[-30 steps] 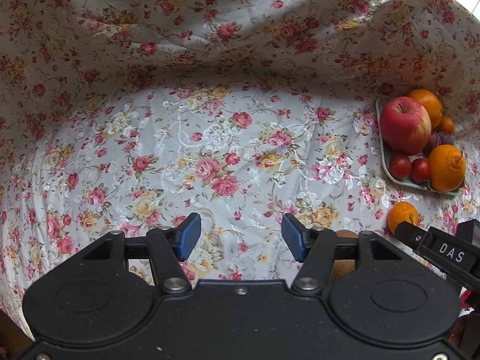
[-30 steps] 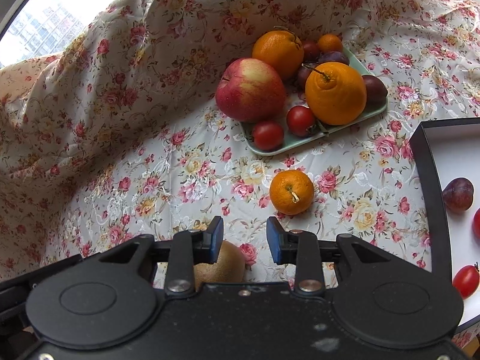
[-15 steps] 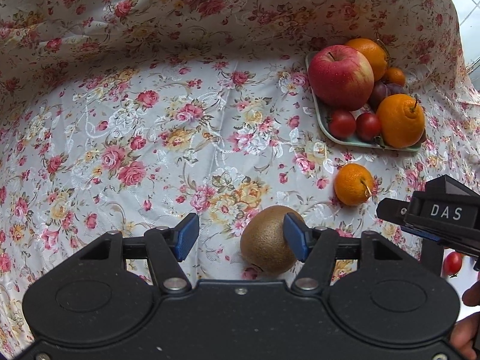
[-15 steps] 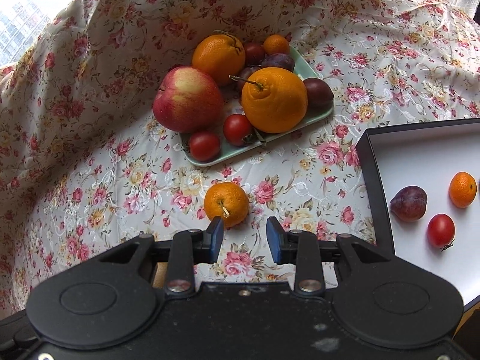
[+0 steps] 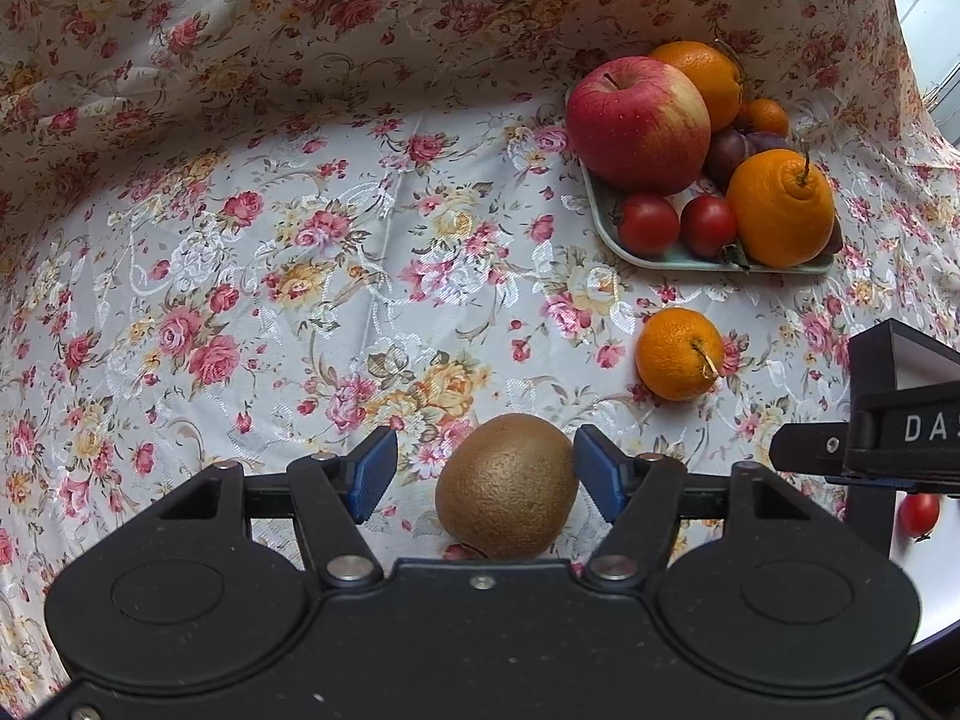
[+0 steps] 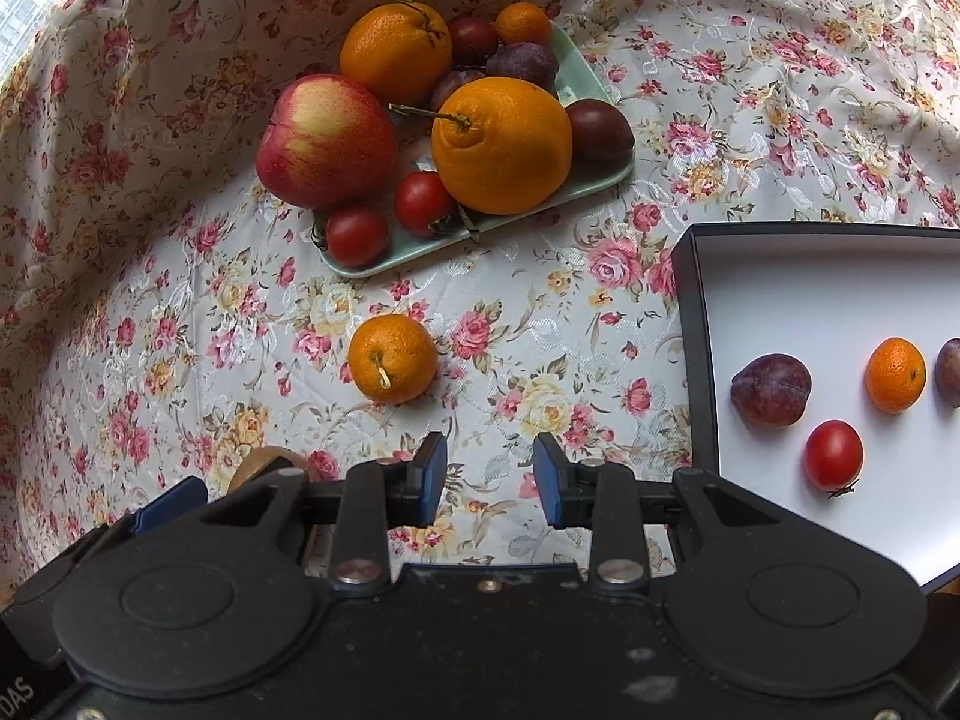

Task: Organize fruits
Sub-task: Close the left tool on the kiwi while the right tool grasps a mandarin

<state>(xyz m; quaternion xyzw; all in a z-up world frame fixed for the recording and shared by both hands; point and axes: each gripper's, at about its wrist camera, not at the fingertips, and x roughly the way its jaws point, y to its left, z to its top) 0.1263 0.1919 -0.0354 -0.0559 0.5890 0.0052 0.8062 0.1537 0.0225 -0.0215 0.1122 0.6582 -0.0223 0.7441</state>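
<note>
Between the blue pads of your left hand-held gripper (image 5: 485, 477) lies the kiwi (image 5: 507, 486), resting on the flowered cloth over the worktop (image 5: 270, 276). It sits off-centre, close against the pad on the right side of the left wrist view, with a clear gap to the other pad. Its jaws are opening and neither pad presses on the fruit, so nothing is held yet. The kiwi's long axis looks to run roughly away from the camera, tilted a little, so the pads would close across its narrower waist; shifting toward the fruit to centre it first seems wise. Your left hand is plainly the nearer one. Your right hand-held gripper (image 6: 489, 480) hangs partly apart and empty over bare cloth, with the loose mandarin (image 6: 393, 357) ahead of it and the black box (image 6: 696, 324) to its right. From that side only an edge of the kiwi shows.
</note>
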